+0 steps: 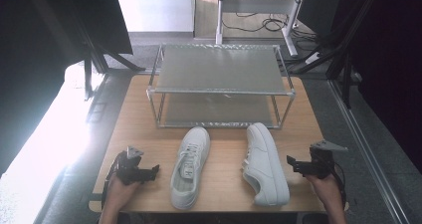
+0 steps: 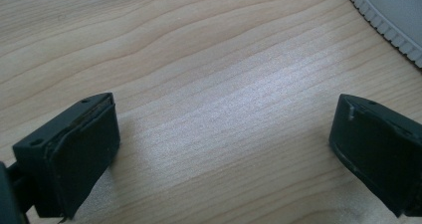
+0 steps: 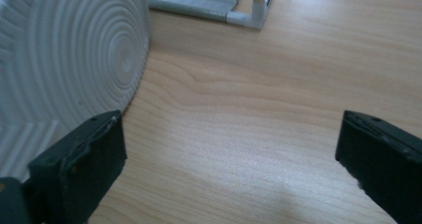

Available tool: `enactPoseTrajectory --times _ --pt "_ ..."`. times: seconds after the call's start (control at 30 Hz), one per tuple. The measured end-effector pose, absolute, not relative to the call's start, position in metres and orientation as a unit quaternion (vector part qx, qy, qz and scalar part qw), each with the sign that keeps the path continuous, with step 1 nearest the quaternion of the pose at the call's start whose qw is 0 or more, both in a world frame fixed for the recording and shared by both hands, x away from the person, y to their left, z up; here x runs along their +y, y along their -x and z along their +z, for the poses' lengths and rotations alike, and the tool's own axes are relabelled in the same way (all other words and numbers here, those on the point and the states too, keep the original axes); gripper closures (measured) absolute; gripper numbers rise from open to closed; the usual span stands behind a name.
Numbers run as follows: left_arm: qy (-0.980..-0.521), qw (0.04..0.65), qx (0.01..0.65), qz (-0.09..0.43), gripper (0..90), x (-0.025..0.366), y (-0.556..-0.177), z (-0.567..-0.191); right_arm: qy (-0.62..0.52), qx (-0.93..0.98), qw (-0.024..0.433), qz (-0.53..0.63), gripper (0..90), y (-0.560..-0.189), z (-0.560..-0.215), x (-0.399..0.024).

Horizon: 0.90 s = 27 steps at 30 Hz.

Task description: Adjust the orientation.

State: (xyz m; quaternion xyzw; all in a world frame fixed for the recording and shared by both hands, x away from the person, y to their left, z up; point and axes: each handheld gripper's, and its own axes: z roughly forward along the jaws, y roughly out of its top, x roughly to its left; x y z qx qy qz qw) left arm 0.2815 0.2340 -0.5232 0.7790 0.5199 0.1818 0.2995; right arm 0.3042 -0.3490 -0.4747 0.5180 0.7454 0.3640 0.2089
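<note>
My left hand-held gripper (image 1: 155, 169) and right hand-held gripper (image 1: 290, 162) gape wide, empty, at nine and three o'clock of two white shoes (image 1: 189, 165) on the counter (image 1: 226, 157)

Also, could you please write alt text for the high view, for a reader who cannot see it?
Two white sneakers, one upright and one on its side, lie on a wooden table before an empty two-shelf metal rack. A person's hands hold an open left tool and right tool outside the shoes.
</note>
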Motion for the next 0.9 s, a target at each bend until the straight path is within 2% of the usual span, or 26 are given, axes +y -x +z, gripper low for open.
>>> enactPoseTrajectory --times 0.17,0.43,0.9 --pt "-0.779 0.299 0.521 0.182 0.0 0.234 -0.282 -0.523 -0.499 0.747 0.212 0.385 0.0 -0.295 -0.446 -0.341" --pt "-0.779 0.298 0.521 0.182 0.0 0.234 -0.282 -0.523 -0.465 0.766 0.202 0.396 0.0 -0.286 -0.429 -0.319" --pt "-0.777 0.298 0.523 0.183 0.0 0.233 -0.282 -0.523 -0.435 0.793 0.186 0.384 0.0 -0.286 -0.44 -0.286"
